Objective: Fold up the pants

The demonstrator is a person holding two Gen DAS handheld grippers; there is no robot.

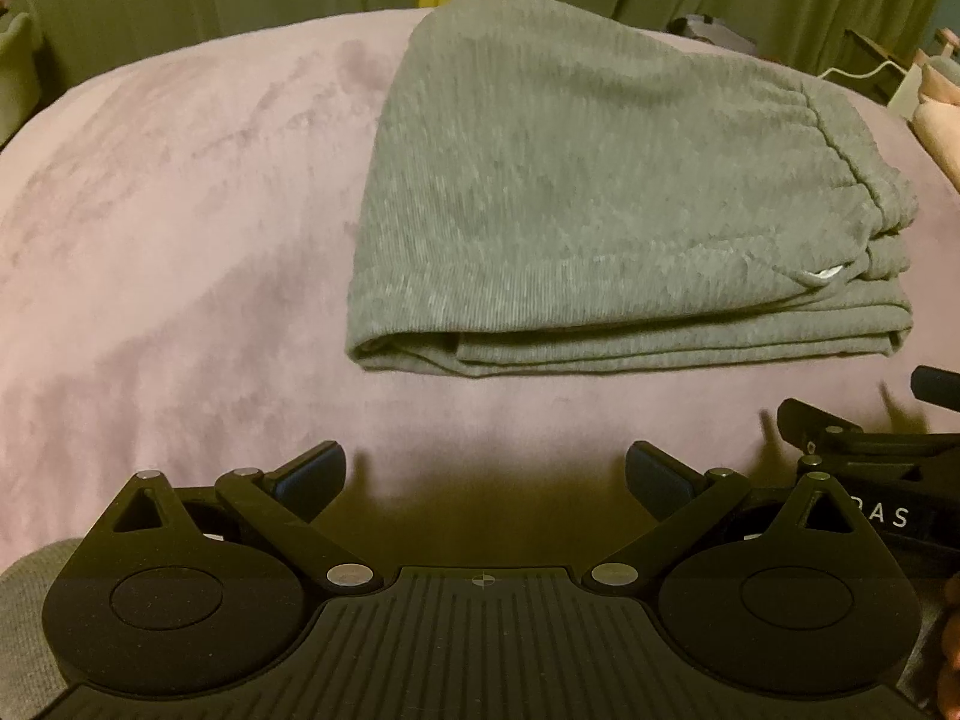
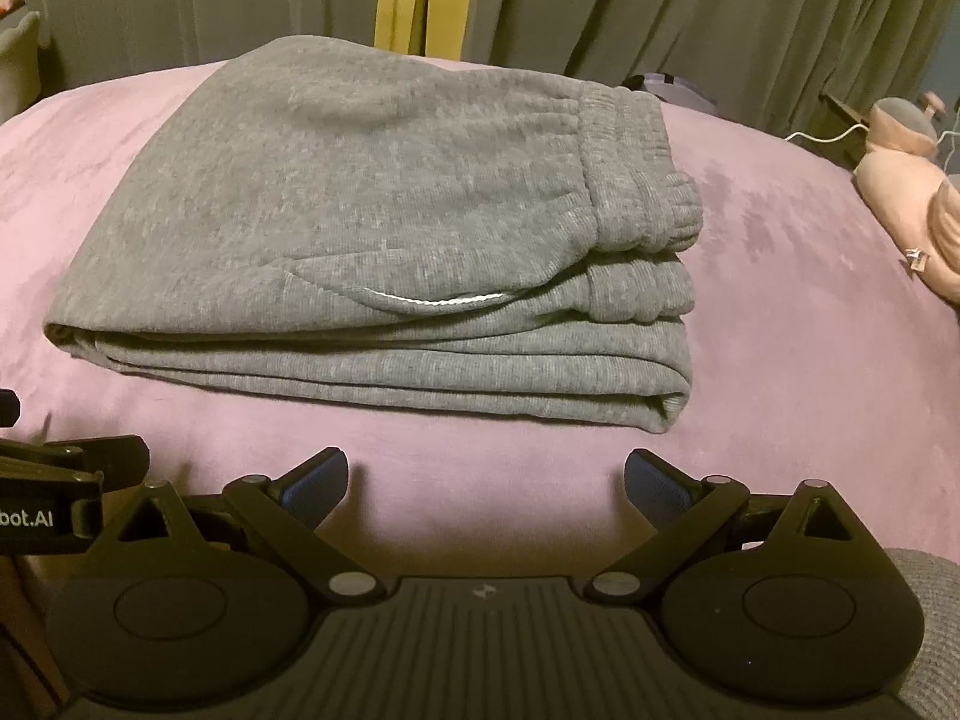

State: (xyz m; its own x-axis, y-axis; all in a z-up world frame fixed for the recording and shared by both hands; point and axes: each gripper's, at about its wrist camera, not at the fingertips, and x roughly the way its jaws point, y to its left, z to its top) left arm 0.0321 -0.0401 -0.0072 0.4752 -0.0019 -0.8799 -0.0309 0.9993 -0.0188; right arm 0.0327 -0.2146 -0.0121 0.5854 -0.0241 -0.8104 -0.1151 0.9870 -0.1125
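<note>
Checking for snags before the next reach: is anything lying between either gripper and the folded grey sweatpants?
Nothing visible does. Only bare pink blanket separates the open right gripper and open left gripper from the folded grey sweatpants. The pink plush toy sits off to the right, clear of both paths.

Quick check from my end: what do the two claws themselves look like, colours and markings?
Both match: the left claw and right claw are matte black, with two round discs, silver pivot pins, a ribbed centre plate and blue-faced fingertip pads. White lettering marks their sides. Grey fabric, maybe a sleeve, shows at the frame corners.
</note>
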